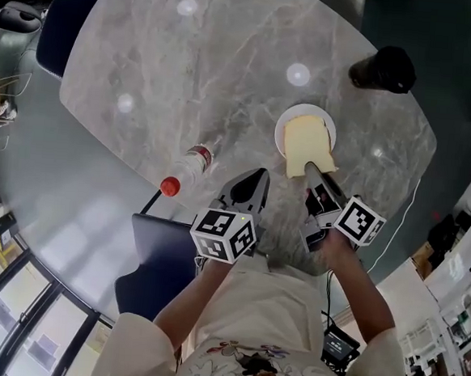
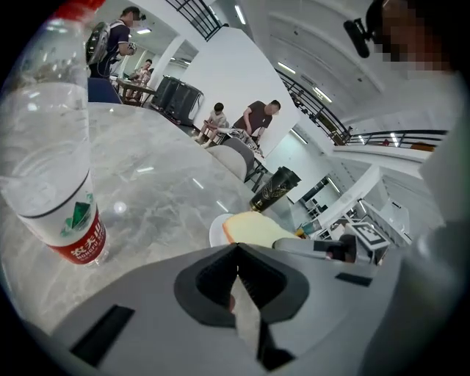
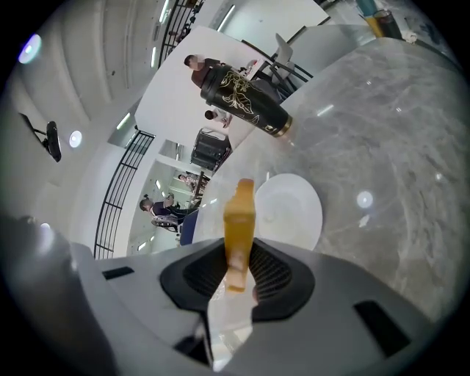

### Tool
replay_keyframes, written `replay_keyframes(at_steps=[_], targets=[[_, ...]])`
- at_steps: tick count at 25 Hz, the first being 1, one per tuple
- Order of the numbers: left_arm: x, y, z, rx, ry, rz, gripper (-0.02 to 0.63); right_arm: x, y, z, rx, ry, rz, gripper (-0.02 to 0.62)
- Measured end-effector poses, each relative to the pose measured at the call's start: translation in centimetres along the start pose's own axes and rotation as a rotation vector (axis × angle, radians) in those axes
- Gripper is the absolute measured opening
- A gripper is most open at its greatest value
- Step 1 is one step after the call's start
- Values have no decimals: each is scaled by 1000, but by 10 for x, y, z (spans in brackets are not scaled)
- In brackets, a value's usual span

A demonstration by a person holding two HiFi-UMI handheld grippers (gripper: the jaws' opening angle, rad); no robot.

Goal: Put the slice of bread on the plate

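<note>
A pale yellow slice of bread (image 1: 308, 144) hangs over the small white plate (image 1: 283, 124) on the grey marble table, with my right gripper (image 1: 311, 171) shut on its near edge. In the right gripper view the bread (image 3: 239, 220) stands edge-on between the pads, and the plate (image 3: 290, 209) lies just beyond it. My left gripper (image 1: 255, 179) rests nearer the table's front edge, left of the right one, shut with nothing in it. The left gripper view shows its jaws (image 2: 236, 275) meeting, with the bread (image 2: 253, 229) and plate ahead to the right.
A clear water bottle (image 1: 190, 165) with a red cap lies or leans left of my left gripper; it stands close in the left gripper view (image 2: 51, 147). A black patterned tumbler (image 1: 383, 71) stands beyond the plate at the table's far right edge. Chairs surround the table.
</note>
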State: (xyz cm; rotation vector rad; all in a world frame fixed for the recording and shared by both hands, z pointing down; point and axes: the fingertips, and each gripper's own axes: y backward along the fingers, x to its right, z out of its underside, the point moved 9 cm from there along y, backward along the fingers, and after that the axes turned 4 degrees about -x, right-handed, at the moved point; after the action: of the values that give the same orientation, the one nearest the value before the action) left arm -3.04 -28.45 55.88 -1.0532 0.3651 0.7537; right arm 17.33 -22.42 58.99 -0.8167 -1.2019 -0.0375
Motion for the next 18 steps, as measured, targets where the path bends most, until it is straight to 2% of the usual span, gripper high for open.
replay_keyframes(at_steps=[11, 18], targets=[[-18, -28, 1, -21, -8, -2, 9, 11, -18, -9, -9, 10, 37, 94], [-21, -33, 5, -38, -14, -2, 9, 15, -22, -8, -45, 74, 135, 94]])
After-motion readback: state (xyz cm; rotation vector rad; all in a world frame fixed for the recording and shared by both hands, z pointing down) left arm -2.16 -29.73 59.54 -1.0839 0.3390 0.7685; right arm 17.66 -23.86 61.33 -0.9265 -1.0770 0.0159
